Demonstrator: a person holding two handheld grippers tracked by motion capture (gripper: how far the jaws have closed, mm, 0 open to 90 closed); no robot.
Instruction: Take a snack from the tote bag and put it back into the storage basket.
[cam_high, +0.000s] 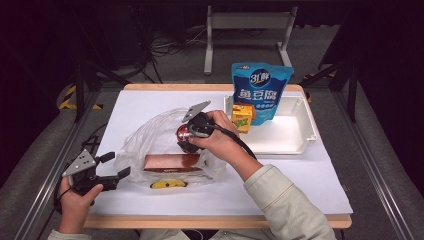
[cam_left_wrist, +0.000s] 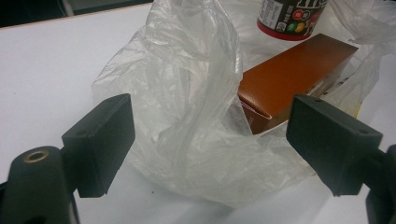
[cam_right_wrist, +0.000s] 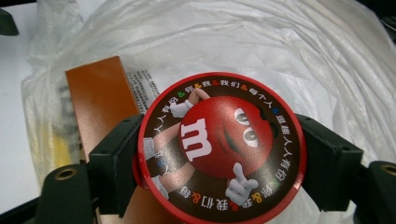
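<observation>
- M&M's tub: round, red-rimmed lid facing the right gripper view's camera; it sits inside the mouth of the clear plastic bag, near the middle of the white table.
- Right gripper: its 2 black jaws press against opposite sides of the tub, clamped on it.
- Brown carton: lies flat in the bag, just beside and partly under the tub; in the right gripper view it runs behind the tub's left edge.
- Bag film: rises in crumpled folds around the tub and carton, veiling the carton's near end in the left gripper view.
- Yellow item: at the bag's front edge, nearest the person; too blurred to identify.
- Left gripper: at the bag's left edge, jaws spread wide, with bag folds between them but not pinched.
- White tray: to the right of the bag, holding a yellow juice box and a blue pouch, both upright at its back-left corner.
</observation>
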